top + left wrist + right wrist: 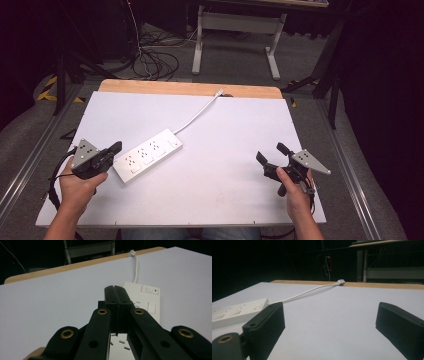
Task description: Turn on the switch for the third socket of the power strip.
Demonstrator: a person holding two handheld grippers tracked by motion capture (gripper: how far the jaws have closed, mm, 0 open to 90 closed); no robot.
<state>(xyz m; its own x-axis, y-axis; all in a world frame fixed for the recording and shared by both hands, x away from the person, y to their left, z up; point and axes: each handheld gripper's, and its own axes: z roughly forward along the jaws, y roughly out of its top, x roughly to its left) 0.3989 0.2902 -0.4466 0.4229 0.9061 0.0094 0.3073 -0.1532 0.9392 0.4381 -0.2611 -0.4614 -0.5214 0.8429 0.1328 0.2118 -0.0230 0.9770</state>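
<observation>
Nearest, at the bottom of the high view: two forearms coming in, each hand wrapped round a gripper. On the left, the left gripper [116,148], jaws pressed fully together with nothing between them, tips just beside the near end of the white power strip [148,155]. In the left gripper view, the same shut jaws of the left gripper [115,288] hanging over the power strip [149,300], sockets showing beneath and beyond them; touching or just above, impossible to tell. On the right, the right gripper [271,152], jaws spread wide and holding nothing, well apart from the strip, over the bare white table top [225,150]. In the right gripper view, the two black jaws far apart at either edge, open board between them, the power strip [237,311] off to the left.

Farther out: the strip lying flat and slanted across the left half of the table, its switch [148,288] with a small red dot at the far end. Beyond that, the white cord [197,114] running to the far wooden edge [190,89] and ending in a plug [219,92] there.

Farthest: grey floor, a tangle of dark cables [152,62], and the legs of another table [235,30].
</observation>
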